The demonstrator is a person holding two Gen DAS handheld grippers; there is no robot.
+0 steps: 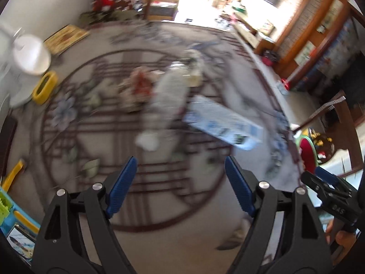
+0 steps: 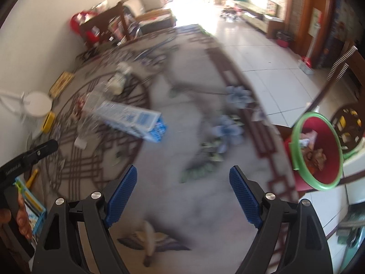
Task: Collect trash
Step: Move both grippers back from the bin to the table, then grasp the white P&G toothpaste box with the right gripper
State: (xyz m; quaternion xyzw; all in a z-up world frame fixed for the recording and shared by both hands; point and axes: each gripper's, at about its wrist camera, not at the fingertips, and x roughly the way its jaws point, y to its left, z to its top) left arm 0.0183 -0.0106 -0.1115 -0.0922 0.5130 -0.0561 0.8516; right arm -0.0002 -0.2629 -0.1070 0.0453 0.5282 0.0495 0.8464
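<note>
Patterned rug (image 1: 159,194), one blue-white carton (image 1: 223,125), one clear plastic bottle (image 1: 168,98), one red bin (image 2: 317,150), left hand-held gripper (image 1: 181,187) and right hand-held gripper (image 2: 183,191) both spread apart, empty.

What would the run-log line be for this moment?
left tool: open, empty | right tool: open, empty | carton, bottle, wrapper: on rug | bin: holds trash

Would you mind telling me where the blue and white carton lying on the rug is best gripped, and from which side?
Grip the blue and white carton across its narrow width near the middle, coming down from above. It lies flat on the rug, long faces exposed, with a plastic bottle close beside one end, so the middle looks clearer. Blur hides finer detail.
</note>
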